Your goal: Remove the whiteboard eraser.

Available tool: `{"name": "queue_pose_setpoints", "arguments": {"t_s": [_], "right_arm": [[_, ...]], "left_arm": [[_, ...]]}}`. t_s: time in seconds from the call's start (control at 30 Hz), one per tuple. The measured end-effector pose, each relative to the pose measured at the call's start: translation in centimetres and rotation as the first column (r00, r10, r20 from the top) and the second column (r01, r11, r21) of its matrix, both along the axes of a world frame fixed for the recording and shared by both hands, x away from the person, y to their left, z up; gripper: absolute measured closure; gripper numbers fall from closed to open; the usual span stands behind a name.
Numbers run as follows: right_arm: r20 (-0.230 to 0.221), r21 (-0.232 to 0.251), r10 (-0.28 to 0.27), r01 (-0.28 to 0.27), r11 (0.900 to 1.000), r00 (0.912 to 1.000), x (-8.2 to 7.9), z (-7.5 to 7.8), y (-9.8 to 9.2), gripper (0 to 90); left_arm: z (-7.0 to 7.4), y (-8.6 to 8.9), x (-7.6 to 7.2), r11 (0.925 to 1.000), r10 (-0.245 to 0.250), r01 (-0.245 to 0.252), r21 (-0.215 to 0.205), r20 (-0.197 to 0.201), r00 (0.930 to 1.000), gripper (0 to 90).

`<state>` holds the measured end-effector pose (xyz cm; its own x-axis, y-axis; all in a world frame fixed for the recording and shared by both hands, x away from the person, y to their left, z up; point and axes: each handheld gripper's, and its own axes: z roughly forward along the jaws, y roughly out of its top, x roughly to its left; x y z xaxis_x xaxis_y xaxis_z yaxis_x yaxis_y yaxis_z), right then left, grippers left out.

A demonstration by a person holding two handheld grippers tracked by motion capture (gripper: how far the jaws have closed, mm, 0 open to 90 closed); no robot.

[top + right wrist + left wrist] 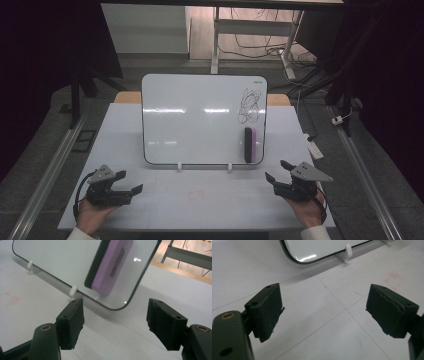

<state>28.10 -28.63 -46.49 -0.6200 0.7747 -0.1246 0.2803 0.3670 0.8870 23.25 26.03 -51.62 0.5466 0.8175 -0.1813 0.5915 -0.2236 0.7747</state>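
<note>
both grippers — left gripper (131,182), right gripper (276,170) — gape wide, empty. eraser (250,145) clings to the whiteboard's (200,120) lower right corner; a clumsy grab could tip the propped whiteboard — knocking it off its pegs.

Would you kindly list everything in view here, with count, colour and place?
whiteboard: one, white with dark rim, upright mid-table on clips
scribble: one, black, board's upper right
eraser: one, purple and black, board's lower right
clips: two, white, under the board's bottom edge
table: one, white, faint red marks
desk frame: one, pale, behind, with cables on the floor
left gripper: black, near left, jaws open
right gripper: black, near right, jaws open
</note>
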Motion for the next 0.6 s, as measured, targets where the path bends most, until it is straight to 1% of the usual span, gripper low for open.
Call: {"name": "queue_pose_setpoints", "arguments": {"t_s": [0.1, 0.13, 0.3, 0.4, 0.6], "right_arm": [[-0.004, 0.001, -0.001, 0.001, 1.0, 1.0, 0.1, 0.3, 0.5, 30.1], [-0.005, -0.005, -0.008, 0.008, 1.0, 1.0, 0.2, 0.5, 1.0, 30.1], [-0.015, -0.017, -0.021, 0.02, 1.0, 0.9997, 0.9, 1.1, 2.4, 30.1], [-0.013, -0.033, -0.021, 0.021, 0.999, 0.9997, 1.3, 1.2, 3.3, 30.2], [-0.022, -0.041, -0.032, 0.031, 0.999, 0.9993, 2.6, 1.2, 5.0, 30.3]], "left_arm": [[-0.1, 0.0, 0.1, 1.0, -0.003, 0.003, 0.0, -0.005, 1.0, 14.5], [-0.1, 0.0, 0.1, 1.0, -0.003, 0.003, 0.001, -0.008, 1.0, 14.6], [-0.3, 0.0, 0.2, 1.0, -0.002, 0.002, 0.007, -0.017, 0.9998, 14.5], [-0.3, 0.0, 0.3, 1.0, 0.001, -0.001, 0.005, -0.017, 0.9999, 14.5], [-0.3, -0.2, 0.4, 1.0, -0.001, 0.001, 0.007, -0.022, 0.9998, 14.5]]}}
